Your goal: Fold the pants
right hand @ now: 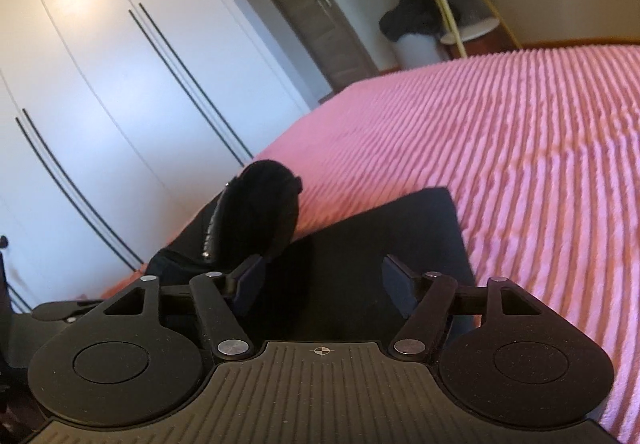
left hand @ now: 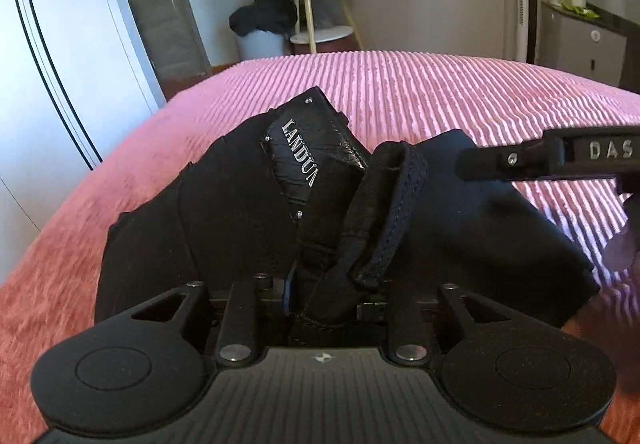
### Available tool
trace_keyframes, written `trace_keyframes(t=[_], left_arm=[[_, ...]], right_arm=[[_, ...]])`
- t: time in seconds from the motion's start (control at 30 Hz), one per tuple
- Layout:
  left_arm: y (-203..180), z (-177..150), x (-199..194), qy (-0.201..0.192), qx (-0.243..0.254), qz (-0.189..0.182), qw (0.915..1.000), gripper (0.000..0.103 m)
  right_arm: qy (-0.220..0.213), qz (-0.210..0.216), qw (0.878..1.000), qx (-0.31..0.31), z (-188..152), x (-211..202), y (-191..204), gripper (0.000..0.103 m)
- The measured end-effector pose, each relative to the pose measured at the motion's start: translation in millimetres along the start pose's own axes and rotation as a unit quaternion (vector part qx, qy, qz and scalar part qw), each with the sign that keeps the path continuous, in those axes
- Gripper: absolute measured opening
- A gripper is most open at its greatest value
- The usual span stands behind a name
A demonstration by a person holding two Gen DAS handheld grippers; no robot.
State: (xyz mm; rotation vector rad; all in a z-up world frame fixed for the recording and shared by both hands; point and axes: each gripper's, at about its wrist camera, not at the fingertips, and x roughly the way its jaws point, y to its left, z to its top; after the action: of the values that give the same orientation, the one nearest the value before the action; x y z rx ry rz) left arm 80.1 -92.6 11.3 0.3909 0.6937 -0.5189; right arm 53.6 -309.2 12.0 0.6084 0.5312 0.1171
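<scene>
The black fabric pants (left hand: pixel 480 219) are showing a black leather patch (left hand: pixel 304 151) with silver lettering. The ribbed plush bedspread (left hand: pixel 420 91) is glowing pink in stripes, beside glossy white wardrobe doors (right hand: pixel 100 91) carrying thin black lines.

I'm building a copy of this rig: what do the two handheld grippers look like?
Both are matte black: the left gripper and right gripper have ribbed bases, round side discs, silver pivot pins and a small crosshair mark. White "DAS" lettering shows on one finger.
</scene>
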Motion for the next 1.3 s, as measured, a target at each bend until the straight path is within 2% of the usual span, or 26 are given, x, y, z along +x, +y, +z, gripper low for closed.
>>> trace_keyframes(t=[0.13,0.27,0.3,0.33,0.37,0.4,0.47,0.53,0.6,0.73,0.87,0.97,1.07,1.2,1.3], left_arm=[[4.0,-3.4,-8.1,0.001,-0.017,-0.005,0.9998,0.026],[-11.5,-2.5,-12.5,0.001,0.005,0.006,1.0,0.029],[-15.2,-3.2,-9.6,0.004,0.015,0.008,0.9998,0.032],[-18.5,-3.8,-8.4,0.008,0.024,0.006,0.9997,0.041],[-19.8,-3.2,-9.8,0.005,0.026,-0.02,0.9994,0.079],[-20.4,-3.3,-17.1,-0.008,0.024,-0.048,0.9985,0.1],[-26.8,-3.7,-29.3,-0.041,0.046,-0.074,0.9953,0.099],[-33.4,-2.6,-35.6,-0.042,0.068,-0.085,0.9932,0.099],[-29.9,-4.6,-38.6,-0.038,0.063,-0.096,0.9927,0.099],[5.4,-15.1,-51.5,-0.031,-0.015,-0.07,0.9969,0.099],[52.5,-39.6,-70.9,-0.029,-0.105,-0.001,0.994,0.099],[87.5,-63.4,-75.9,-0.008,-0.174,0.057,0.9831,0.099],[113.0,-81.0,-78.0,0.015,-0.226,0.095,0.9694,0.099],[133.2,-93.7,-68.7,0.033,-0.29,0.08,0.9531,0.099],[135.0,-96.7,-65.7,0.039,-0.302,0.058,0.9508,0.099]], right_arm=[[0.021,0.015,1.0,0.016,-2.7,11.2,-2.5,0.075],[0.035,0.043,0.997,0.047,-3.5,16.3,-4.8,0.077],[0.037,0.055,0.996,0.058,-3.7,16.0,-5.3,0.078],[0.039,0.068,0.995,0.068,-3.9,15.2,-5.3,0.08],[0.041,0.081,0.993,0.078,-4.3,15.4,-5.9,0.082],[0.043,0.09,0.991,0.088,-4.8,15.9,-6.4,0.082],[0.052,0.096,0.989,0.104,-5.7,19.4,-8.0,0.083],[0.064,0.09,0.988,0.109,-7.7,23.5,-8.3,0.083],[0.073,0.084,0.988,0.105,-8.5,25.6,-8.4,0.083],[0.087,0.079,0.988,0.102,-8.5,30.0,-9.1,0.083],[0.1,0.084,0.986,0.108,-7.1,33.0,-11.4,0.083],[0.115,0.096,0.981,0.122,-11.0,40.4,-11.7,0.084],[0.132,0.103,0.978,0.126,-16.8,47.9,-10.1,0.085],[0.158,0.113,0.971,0.138,-19.7,60.3,-1.2,0.086],[0.179,0.127,0.962,0.161,-23.9,73.1,5.4,0.085]])
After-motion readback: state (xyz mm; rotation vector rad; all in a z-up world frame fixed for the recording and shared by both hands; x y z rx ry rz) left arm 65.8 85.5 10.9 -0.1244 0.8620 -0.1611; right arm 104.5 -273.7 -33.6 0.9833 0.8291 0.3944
